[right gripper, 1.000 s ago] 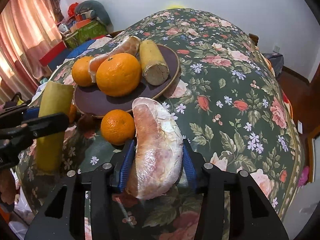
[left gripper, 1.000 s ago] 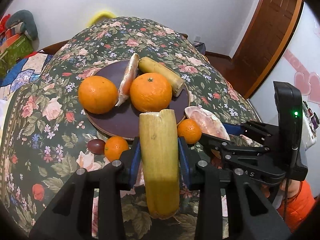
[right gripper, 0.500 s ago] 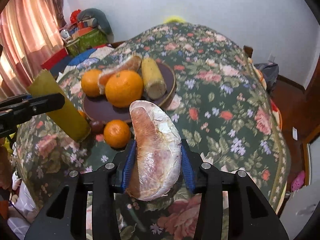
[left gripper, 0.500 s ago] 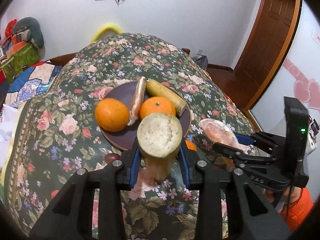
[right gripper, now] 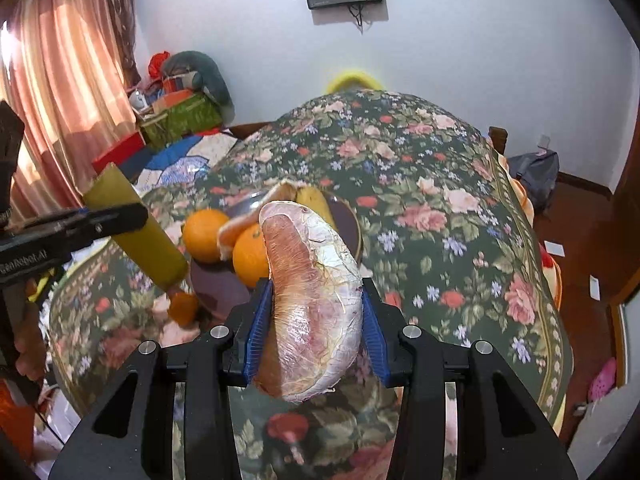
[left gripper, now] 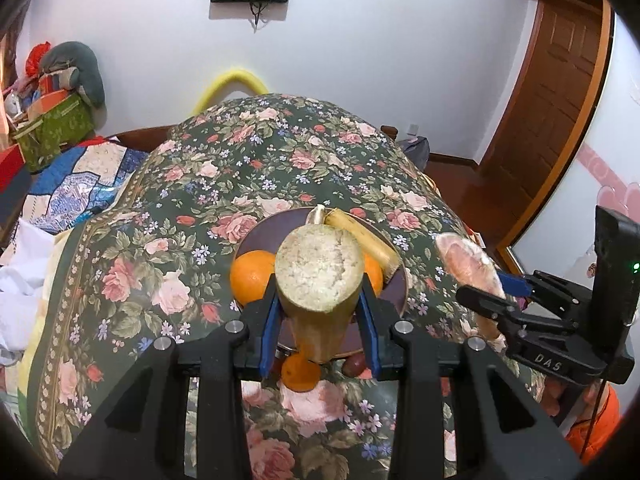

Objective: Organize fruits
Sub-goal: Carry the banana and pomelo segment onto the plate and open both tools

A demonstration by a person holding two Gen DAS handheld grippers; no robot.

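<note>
Left gripper is clamped on sugarcane piece, right gripper on pomelo segment; placement onto plate is judged next.

Both grippers lifted off the floral cloth — plate now smaller and lower in view. Sugarcane piece tipped, cut end toward the lens. Pomelo segment raised too — seemingly clear of the small orange.
</note>
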